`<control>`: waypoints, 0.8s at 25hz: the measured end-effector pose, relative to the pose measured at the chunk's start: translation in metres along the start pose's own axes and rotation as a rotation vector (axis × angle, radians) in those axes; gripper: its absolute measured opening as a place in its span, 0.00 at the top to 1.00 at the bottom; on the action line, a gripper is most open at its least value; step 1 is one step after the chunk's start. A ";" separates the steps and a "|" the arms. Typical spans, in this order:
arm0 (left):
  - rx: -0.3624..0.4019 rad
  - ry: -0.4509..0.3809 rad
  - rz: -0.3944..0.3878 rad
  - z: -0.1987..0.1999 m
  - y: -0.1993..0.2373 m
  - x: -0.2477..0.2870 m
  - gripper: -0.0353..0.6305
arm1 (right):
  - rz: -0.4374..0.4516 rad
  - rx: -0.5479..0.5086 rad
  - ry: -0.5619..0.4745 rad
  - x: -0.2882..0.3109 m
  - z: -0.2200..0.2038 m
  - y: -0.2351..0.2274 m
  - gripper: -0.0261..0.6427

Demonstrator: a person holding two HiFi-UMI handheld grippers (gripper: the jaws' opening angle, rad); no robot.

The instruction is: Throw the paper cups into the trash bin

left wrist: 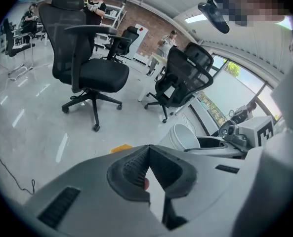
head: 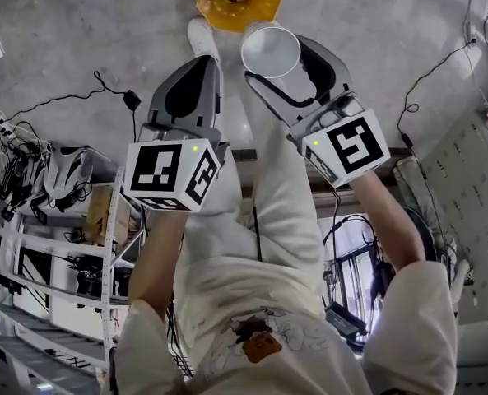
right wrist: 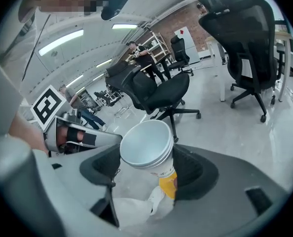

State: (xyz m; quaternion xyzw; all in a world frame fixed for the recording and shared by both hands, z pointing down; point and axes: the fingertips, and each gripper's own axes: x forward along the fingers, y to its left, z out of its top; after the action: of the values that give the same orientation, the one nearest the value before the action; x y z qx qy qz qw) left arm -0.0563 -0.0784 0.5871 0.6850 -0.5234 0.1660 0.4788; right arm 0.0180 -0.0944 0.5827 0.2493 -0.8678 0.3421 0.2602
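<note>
A stack of white paper cups [head: 270,52] sits between the jaws of my right gripper [head: 278,58], mouth towards the camera; the jaws are shut on its sides. In the right gripper view the paper cups [right wrist: 146,146] fill the centre of the right gripper [right wrist: 148,168]. Just beyond the cups on the floor stands a yellow trash bin [head: 239,0] holding a small can and a red item. My left gripper [head: 192,76] hovers beside the right one, shut and empty. From the left gripper [left wrist: 147,171] I see the cups [left wrist: 183,136] to its right and a yellow corner of the bin [left wrist: 121,147].
The person's pale trouser legs [head: 268,196] and a white shoe [head: 201,35] are below the grippers. Cables [head: 104,89] and metal shelving [head: 54,245] lie to the left. Black office chairs [left wrist: 89,68] stand on the glossy grey floor, and people stand by far desks.
</note>
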 end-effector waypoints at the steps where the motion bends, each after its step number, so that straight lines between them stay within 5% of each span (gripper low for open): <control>1: -0.002 0.006 0.006 -0.006 0.005 0.009 0.94 | -0.006 0.000 0.002 0.006 -0.005 -0.007 0.45; 20: -0.043 0.052 0.092 -0.094 0.093 0.141 0.94 | -0.068 0.014 0.114 0.119 -0.121 -0.089 0.45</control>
State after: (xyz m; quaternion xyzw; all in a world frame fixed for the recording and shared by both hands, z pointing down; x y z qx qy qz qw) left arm -0.0562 -0.0788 0.7807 0.6453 -0.5451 0.1942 0.4987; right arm 0.0182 -0.0942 0.7750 0.2604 -0.8402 0.3526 0.3192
